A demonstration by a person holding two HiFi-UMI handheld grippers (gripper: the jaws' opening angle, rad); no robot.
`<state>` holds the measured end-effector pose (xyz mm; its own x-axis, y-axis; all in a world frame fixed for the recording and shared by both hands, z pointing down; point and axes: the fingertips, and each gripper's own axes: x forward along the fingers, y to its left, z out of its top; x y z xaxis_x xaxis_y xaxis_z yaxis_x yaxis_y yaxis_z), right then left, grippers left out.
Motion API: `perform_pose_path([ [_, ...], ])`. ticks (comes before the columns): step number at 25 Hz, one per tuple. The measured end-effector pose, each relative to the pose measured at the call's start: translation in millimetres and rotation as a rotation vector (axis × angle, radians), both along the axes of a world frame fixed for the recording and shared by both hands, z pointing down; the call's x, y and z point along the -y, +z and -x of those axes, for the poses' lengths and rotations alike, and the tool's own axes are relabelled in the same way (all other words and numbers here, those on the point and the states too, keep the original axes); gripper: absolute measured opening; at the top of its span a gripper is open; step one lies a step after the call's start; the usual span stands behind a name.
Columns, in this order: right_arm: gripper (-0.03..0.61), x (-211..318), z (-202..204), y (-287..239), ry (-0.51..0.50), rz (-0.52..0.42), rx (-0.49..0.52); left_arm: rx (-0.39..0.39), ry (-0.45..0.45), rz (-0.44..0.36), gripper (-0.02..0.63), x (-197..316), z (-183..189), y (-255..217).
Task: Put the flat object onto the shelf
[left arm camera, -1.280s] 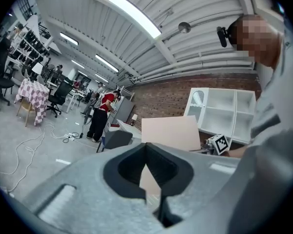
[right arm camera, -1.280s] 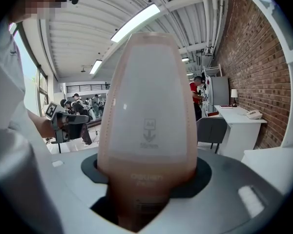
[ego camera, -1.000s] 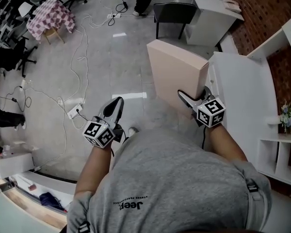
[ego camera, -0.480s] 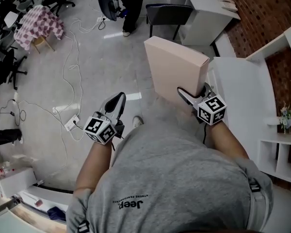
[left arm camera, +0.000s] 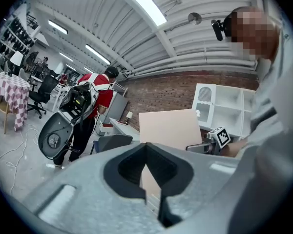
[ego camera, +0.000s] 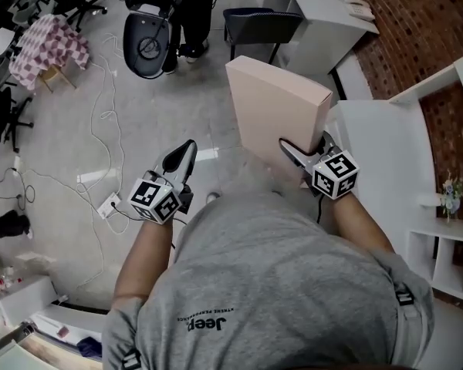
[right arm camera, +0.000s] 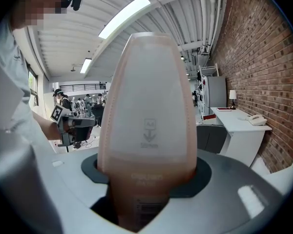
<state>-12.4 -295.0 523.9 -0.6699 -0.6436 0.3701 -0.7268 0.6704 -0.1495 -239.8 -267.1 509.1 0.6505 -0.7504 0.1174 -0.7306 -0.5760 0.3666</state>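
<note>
The flat object is a beige cardboard box, standing upright on its edge in the air. My right gripper is shut on its lower near edge. In the right gripper view the box fills the middle and runs down between the jaws. My left gripper hangs apart at the left, over the floor, jaws together and holding nothing. In the left gripper view the box shows ahead, with the white shelf unit behind it. In the head view, the shelf's compartments are at the far right.
A white cabinet top lies right of the box, against a brick wall. A person with a black round device stands at the top. Cables, a power strip, a dark chair and a white desk are around.
The whole scene has slid as I walk: the person with the black device has come into view at the top. Both grippers moved along with me; the box stays held.
</note>
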Motion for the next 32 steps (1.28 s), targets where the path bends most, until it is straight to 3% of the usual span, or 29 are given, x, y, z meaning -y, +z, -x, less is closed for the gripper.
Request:
perform_pose_path([
  [6,0.299,30,-21,-8,-0.064,-0.008,-0.012,-0.021,-0.088,-0.014,-0.002,13,-16,-11],
  [12,0.299,43,-38,-23,-0.045,-0.038,-0.004,-0.026,-0.068,-0.039,-0.002,34,-36,-26],
  [18,0.298,35,-83,-33,0.099,-0.058,0.002,-0.013,0.109,-0.058,-0.002,62,-91,-33],
  [23,0.299,17,-148,-41,0.271,-0.078,-0.003,-0.021,0.283,-0.074,-0.002,79,-159,-41],
  [32,0.298,-68,-319,-55,0.721,-0.110,-0.038,-0.063,0.711,-0.100,-0.002,84,-359,-54],
])
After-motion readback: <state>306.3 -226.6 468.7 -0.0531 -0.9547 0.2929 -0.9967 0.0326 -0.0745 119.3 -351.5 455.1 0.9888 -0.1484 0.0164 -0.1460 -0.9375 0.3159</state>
